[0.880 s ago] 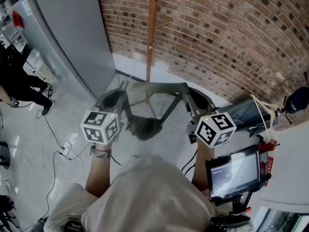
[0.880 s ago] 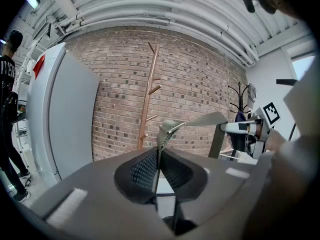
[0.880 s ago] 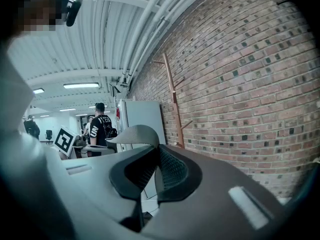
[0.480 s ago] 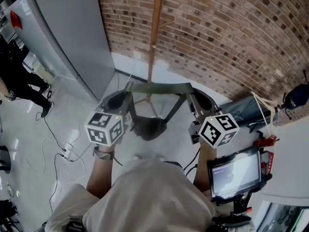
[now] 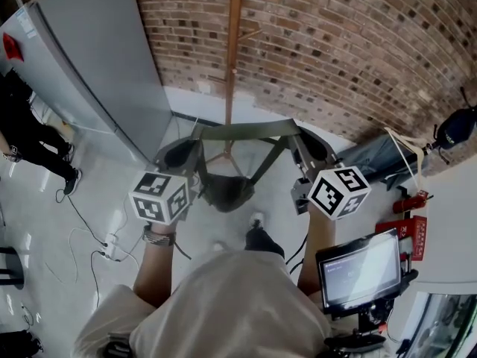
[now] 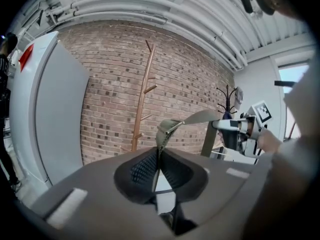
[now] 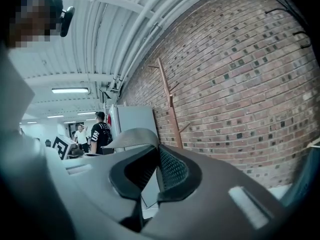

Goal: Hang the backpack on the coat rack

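At the far left of the head view a person in black (image 5: 22, 129) stands beside a tall grey cabinet (image 5: 97, 58), and cables (image 5: 89, 233) trail over the pale floor (image 5: 45, 222) below them. Next comes the left gripper (image 5: 196, 134), its marker cube (image 5: 158, 197) toward the camera. It points roughly level at the brick wall (image 5: 350, 43). In its own view the jaws stand almost together, pinching the left end of the backpack's olive strap (image 5: 246, 130), which rises out of the narrow slit between the pads and arcs off to the right.

The strap runs taut and nearly level between the two grippers. The backpack (image 5: 227, 191) hangs from it on two slanting straps, in the air above the floor and between the person's forearms. Just behind it, a little left of the strap's middle, stands the wooden coat rack (image 5: 232, 51), upright against the wall. The backpack is on none of its pegs, and the strap sits low on the pole, below them.

The right gripper (image 5: 297, 134) mirrors the left. Its jaws are also nearly together and clamp the strap's right end, which curls out of them toward the left in its own view. Below its cube, at the lower right, a screen (image 5: 363, 267) on a stand faces the person.
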### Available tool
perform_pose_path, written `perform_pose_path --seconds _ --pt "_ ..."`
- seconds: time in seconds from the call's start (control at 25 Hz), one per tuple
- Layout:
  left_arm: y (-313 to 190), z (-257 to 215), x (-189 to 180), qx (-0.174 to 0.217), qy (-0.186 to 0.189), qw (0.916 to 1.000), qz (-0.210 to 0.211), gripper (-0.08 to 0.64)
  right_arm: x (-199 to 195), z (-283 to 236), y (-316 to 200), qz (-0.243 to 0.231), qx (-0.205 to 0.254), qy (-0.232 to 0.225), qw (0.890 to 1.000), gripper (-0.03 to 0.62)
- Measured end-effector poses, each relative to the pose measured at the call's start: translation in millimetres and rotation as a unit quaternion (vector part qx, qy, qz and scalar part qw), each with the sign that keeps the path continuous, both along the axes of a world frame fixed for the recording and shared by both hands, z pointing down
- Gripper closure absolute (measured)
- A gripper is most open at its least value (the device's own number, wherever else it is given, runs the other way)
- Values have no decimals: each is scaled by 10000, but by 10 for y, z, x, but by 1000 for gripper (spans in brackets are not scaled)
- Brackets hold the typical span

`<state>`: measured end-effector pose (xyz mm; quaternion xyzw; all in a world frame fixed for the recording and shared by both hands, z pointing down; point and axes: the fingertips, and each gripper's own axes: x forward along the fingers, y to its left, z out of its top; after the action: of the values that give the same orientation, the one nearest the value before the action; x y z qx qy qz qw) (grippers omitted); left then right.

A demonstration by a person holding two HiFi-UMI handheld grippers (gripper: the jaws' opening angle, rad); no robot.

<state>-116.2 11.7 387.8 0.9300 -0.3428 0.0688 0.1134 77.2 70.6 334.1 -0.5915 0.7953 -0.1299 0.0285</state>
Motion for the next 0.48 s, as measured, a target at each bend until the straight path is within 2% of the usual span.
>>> perform_pose_path --seconds 0.48 --pt "-446 100 65 -138 -39 9994 -314 545 35 71 -576 -487 -14 -40 9988 584"
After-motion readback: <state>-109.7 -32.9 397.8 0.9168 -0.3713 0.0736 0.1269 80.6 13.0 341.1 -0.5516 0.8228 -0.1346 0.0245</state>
